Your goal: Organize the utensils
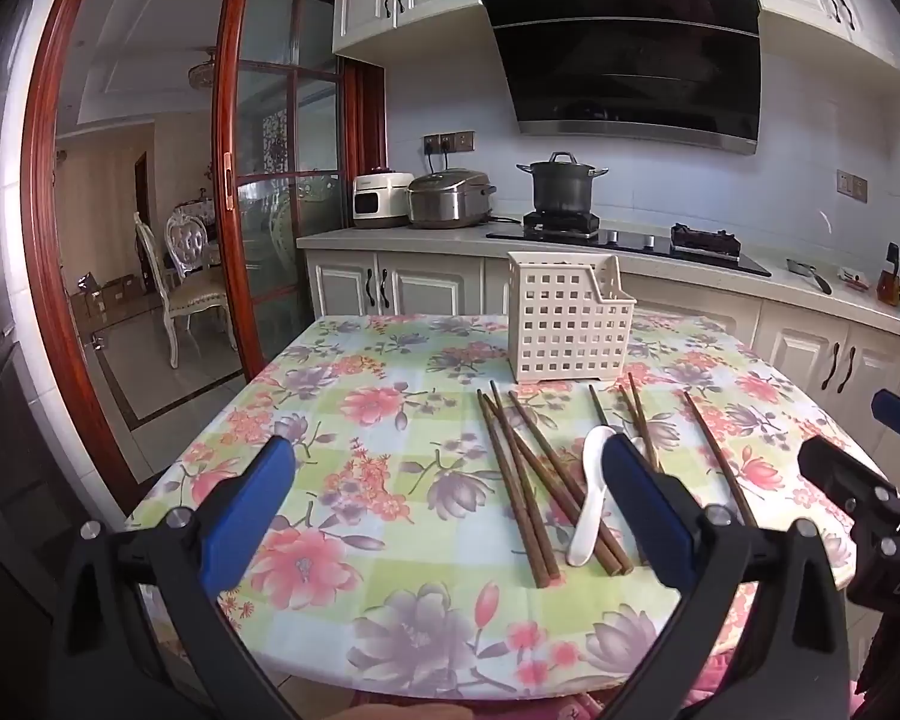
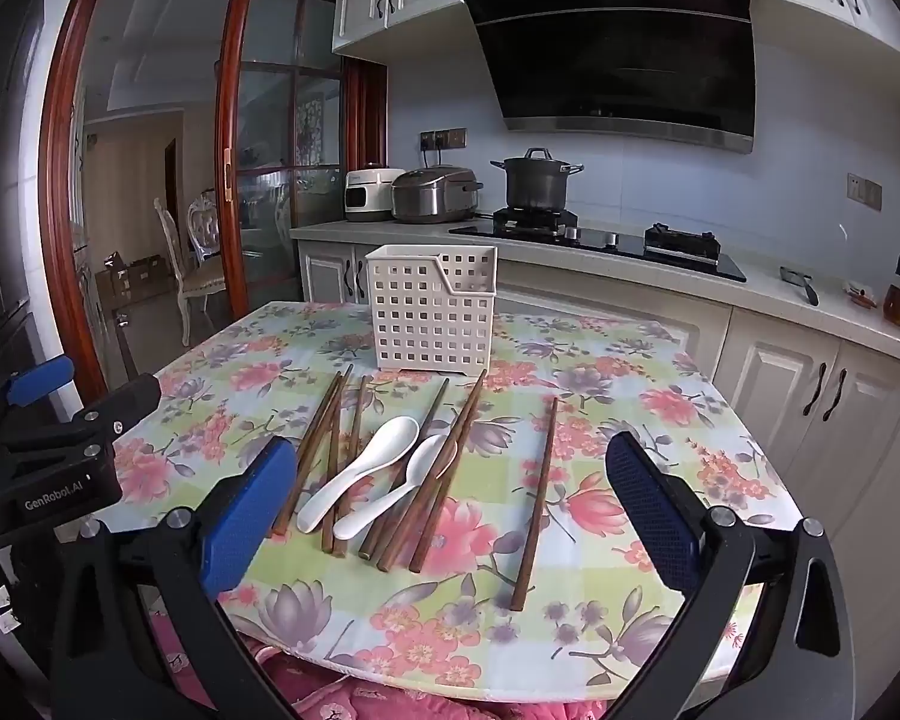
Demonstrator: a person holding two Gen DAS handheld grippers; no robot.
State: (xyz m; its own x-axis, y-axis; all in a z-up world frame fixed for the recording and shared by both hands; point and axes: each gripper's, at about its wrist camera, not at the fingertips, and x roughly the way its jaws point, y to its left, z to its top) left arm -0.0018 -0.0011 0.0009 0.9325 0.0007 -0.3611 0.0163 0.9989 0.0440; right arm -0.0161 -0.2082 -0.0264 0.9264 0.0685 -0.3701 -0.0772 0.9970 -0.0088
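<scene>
Several brown wooden chopsticks (image 2: 444, 468) and two white spoons (image 2: 360, 471) lie loose on the flowered tablecloth (image 2: 630, 420). A white perforated utensil holder (image 2: 432, 315) stands upright behind them. One chopstick (image 2: 537, 498) lies apart to the right. My right gripper (image 2: 450, 492) is open and empty, hovering above the near end of the pile. In the left wrist view the chopsticks (image 1: 522, 480), one spoon (image 1: 591, 492) and the holder (image 1: 564, 324) show. My left gripper (image 1: 447, 492) is open and empty, left of the pile.
The table's rounded front edge (image 2: 450, 684) is just below the grippers. A kitchen counter with a pot (image 2: 537, 180), rice cookers (image 2: 435, 195) and a stove runs behind. A glass sliding door (image 1: 282, 180) stands at left. The other gripper shows at each view's edge.
</scene>
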